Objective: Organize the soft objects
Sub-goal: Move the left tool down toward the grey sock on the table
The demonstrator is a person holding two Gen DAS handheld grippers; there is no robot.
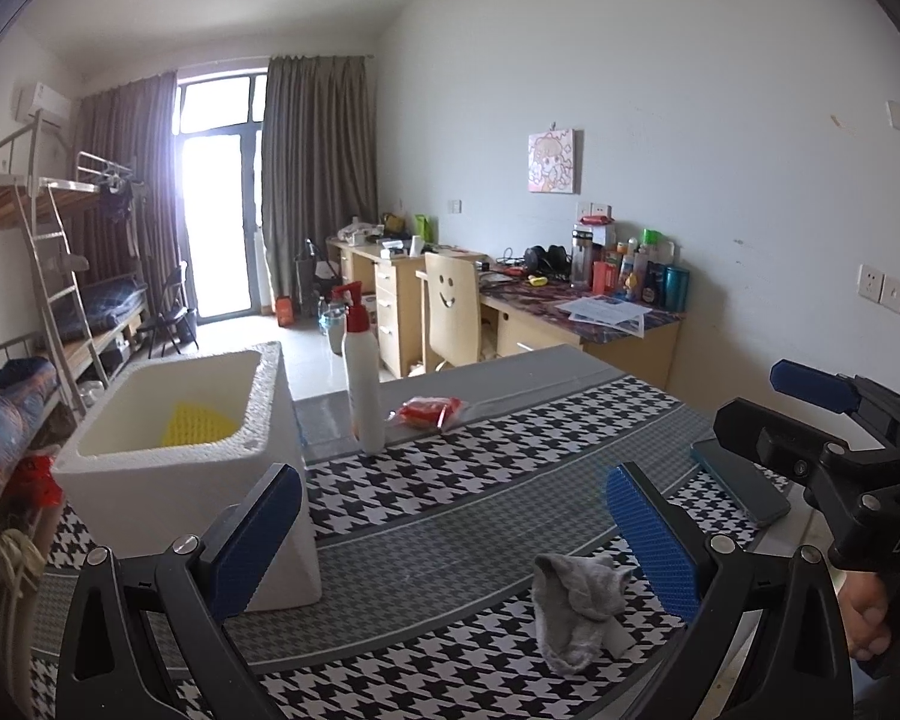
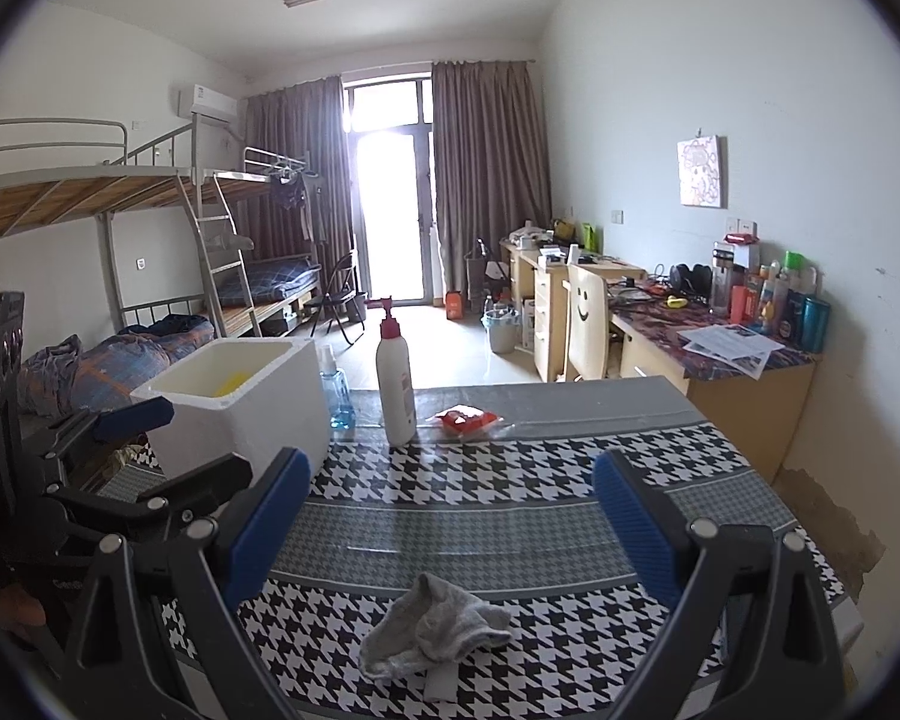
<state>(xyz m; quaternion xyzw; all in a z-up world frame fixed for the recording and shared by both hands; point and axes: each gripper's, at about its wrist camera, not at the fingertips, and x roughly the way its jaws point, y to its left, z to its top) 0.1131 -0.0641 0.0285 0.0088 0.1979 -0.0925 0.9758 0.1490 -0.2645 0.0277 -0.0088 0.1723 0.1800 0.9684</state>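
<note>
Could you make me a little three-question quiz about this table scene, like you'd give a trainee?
1. True or false: the grey sock already lies inside the white foam box.
2. Which claw has the sock lying between its open fingers in its own view? A) left claw B) right claw
3. Fill in: the colour of the soft thing already lying in the box is ____.

Key
1. False: it lies on the checked tablecloth, outside the box.
2. B. In the left view it lies near the right finger.
3. Yellow.
</note>
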